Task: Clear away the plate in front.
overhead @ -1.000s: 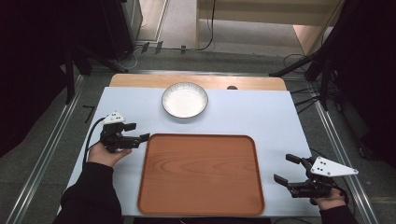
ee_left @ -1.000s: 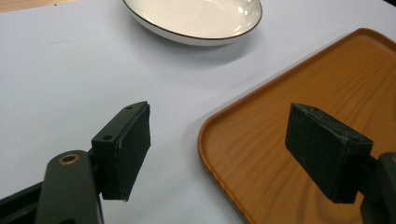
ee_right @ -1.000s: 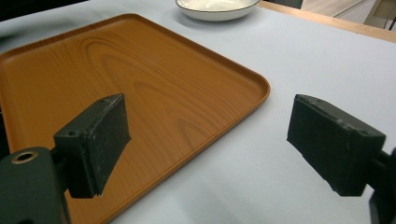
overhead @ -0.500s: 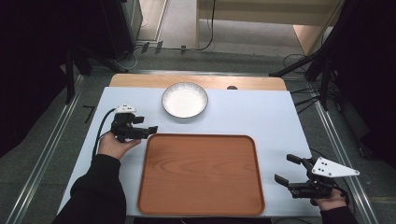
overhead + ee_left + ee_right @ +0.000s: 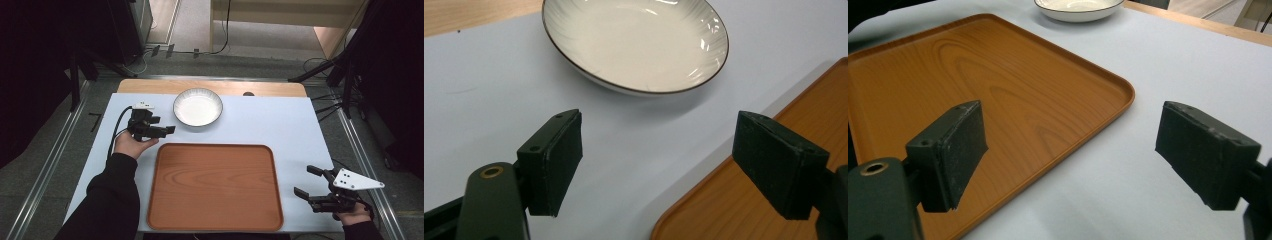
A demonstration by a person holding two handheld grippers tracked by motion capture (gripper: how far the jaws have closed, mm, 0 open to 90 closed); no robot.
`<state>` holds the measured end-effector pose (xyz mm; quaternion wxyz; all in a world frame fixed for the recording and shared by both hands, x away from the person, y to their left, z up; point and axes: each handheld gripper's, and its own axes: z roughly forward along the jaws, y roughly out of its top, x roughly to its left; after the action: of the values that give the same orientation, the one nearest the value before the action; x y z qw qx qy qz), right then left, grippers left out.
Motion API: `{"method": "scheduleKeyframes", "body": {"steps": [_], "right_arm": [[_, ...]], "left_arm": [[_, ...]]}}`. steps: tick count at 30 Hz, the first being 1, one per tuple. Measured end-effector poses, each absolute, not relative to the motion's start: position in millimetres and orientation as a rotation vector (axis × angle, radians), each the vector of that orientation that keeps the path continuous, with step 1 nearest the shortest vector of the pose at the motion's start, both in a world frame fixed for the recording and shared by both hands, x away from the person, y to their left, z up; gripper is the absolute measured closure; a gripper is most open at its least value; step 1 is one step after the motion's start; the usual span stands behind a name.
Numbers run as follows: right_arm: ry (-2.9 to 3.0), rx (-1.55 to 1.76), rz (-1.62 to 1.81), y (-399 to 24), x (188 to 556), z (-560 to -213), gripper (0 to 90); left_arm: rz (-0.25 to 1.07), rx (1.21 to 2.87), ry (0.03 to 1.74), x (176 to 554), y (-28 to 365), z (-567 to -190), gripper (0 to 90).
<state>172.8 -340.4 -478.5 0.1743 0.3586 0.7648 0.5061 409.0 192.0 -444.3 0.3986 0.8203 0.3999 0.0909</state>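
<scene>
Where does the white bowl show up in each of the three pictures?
High view: the bowl sits at the far middle of the table, just ahead of the left gripper.
Left gripper view: the bowl is at top centre, beyond the open jaws.
Right gripper view: the bowl is at the top edge, partly cut off.
Shared landmark: the wooden tray, between bowl and person.
</scene>
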Motion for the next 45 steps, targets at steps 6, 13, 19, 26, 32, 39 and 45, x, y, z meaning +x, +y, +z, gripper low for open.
{"method": "scheduleKeyframes", "body": {"steps": [6,13,19,26,32,39,45], "right_arm": [[2.17,1.009,1.434,-340,173,-479,13.6],[2.173,1.005,1.432,-340,173,-479,13.6],[2.18,1.01,1.43,-340,173,-479,13.6],[2.18,1.007,1.427,-340,173,-479,13.6],[2.188,1.006,1.421,-339,173,-480,13.6],[2.198,0.996,1.419,-338,173,-480,13.7],[2.206,0.994,1.417,-338,173,-480,13.7]], "left_arm": [[0.242,2.07,1.005,420,184,-438,20.3],[0.251,2.085,1.014,438,176,-433,21.0],[0.262,2.085,1.019,447,168,-434,21.4],[0.303,2.097,1.07,469,156,-447,22.0],[0.33,2.094,1.111,484,151,-449,23.3],[0.373,1.994,1.199,500,151,-461,40.6],[0.39,1.925,1.3,507,149,-474,51.0]]}}
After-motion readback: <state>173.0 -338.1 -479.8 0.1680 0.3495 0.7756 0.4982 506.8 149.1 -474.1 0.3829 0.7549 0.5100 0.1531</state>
